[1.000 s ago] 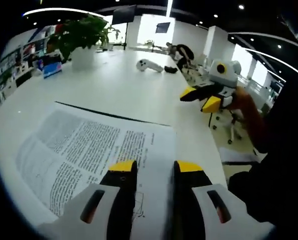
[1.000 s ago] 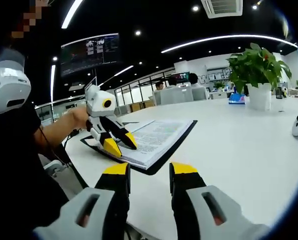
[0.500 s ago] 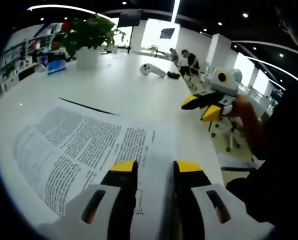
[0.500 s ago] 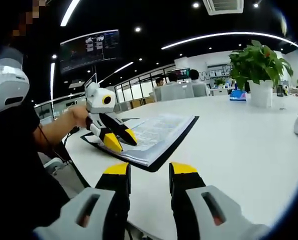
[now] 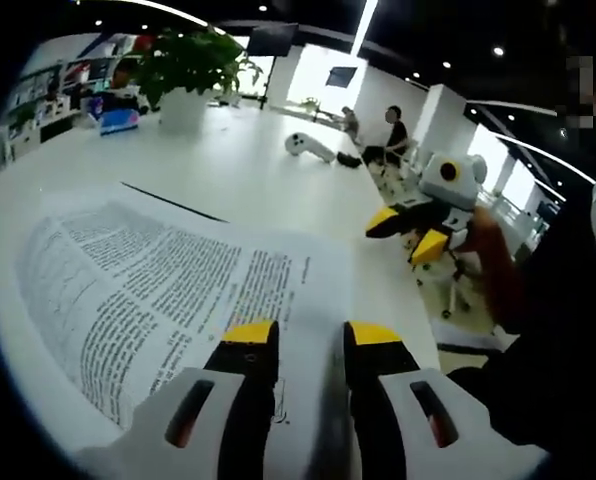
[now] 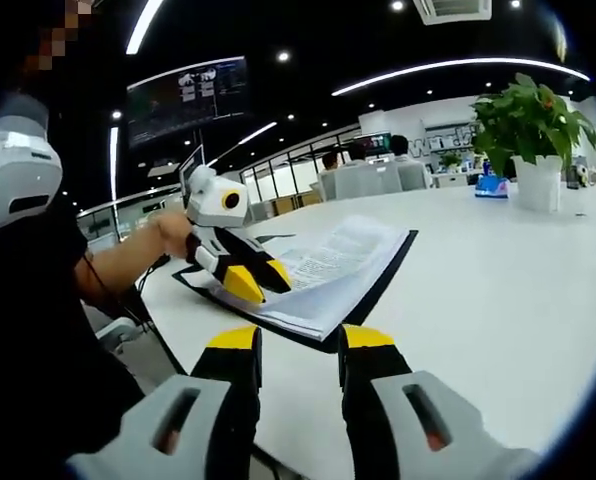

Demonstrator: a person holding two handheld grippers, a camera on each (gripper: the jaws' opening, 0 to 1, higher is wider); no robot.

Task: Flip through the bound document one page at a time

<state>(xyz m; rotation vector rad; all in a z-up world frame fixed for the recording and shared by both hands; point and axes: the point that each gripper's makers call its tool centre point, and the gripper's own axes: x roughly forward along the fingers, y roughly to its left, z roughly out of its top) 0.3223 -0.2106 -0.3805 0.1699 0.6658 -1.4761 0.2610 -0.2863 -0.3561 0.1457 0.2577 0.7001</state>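
Left gripper: over the near edge of the top page; jaws a narrow gap apart with the sheet's edge running between them. Can't tell if it's actually pinched. In the right gripper view it sits on the document's near-left corner, yellow tips down on the page.
Bound document: lies open on the white table, printed text up, dark backing edge showing along the far side. In the right gripper view the top page bows upward over a black cover.
Right gripper: off the document, jaws parted, nothing between them, above the table near the document's corner. In the left gripper view it hangs past the table's right edge.
Potted plant: far end of table, well apart from the document.
White controller: on the table, mid-far.
Person's arm: holds the left gripper.
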